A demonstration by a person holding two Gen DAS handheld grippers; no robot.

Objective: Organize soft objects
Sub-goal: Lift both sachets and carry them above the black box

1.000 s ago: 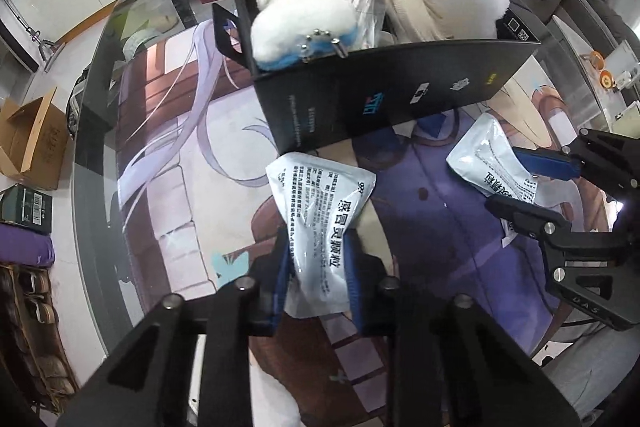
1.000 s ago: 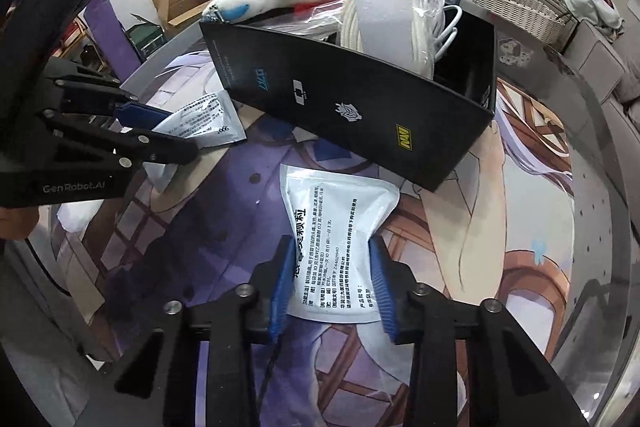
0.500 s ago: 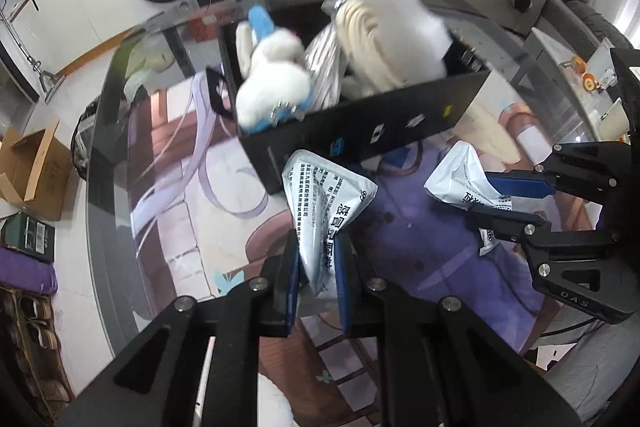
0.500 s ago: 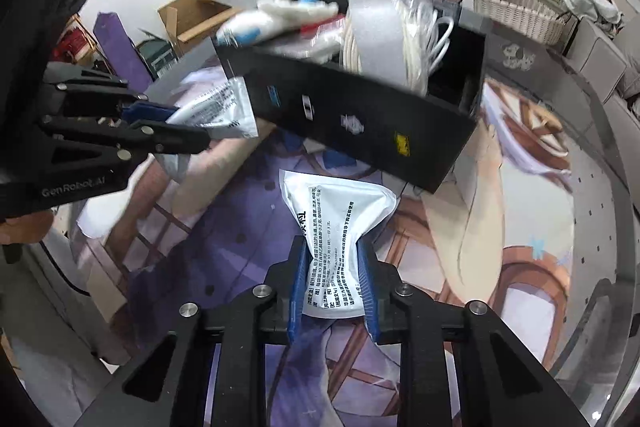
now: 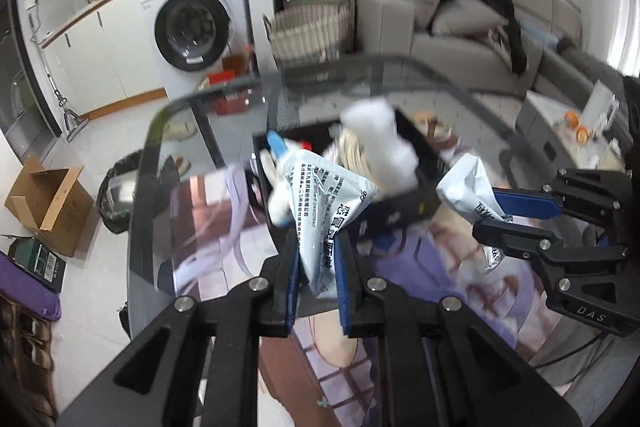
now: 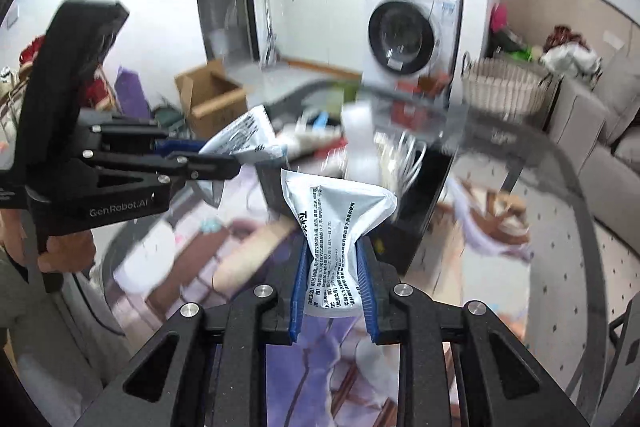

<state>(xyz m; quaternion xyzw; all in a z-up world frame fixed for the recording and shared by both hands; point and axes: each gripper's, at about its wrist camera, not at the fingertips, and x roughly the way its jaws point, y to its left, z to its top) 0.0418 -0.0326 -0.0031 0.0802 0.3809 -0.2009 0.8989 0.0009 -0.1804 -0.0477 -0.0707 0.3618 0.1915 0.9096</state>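
Observation:
My left gripper is shut on a silver printed pouch and holds it in the air before the black box. My right gripper is shut on a second silver pouch, also lifted clear of the table. Each gripper shows in the other view, the right one at the right, the left one at the left. The box holds a white and blue plush toy, a white foam piece and coiled white cable.
The glass table carries a printed mat. Beyond it stand a washing machine, a wicker basket, a sofa and a cardboard box on the floor.
Both grippers closed on their pouches and lifted them off the mat. Both have risen and tilted up, so the box now sits lower and further off in view.

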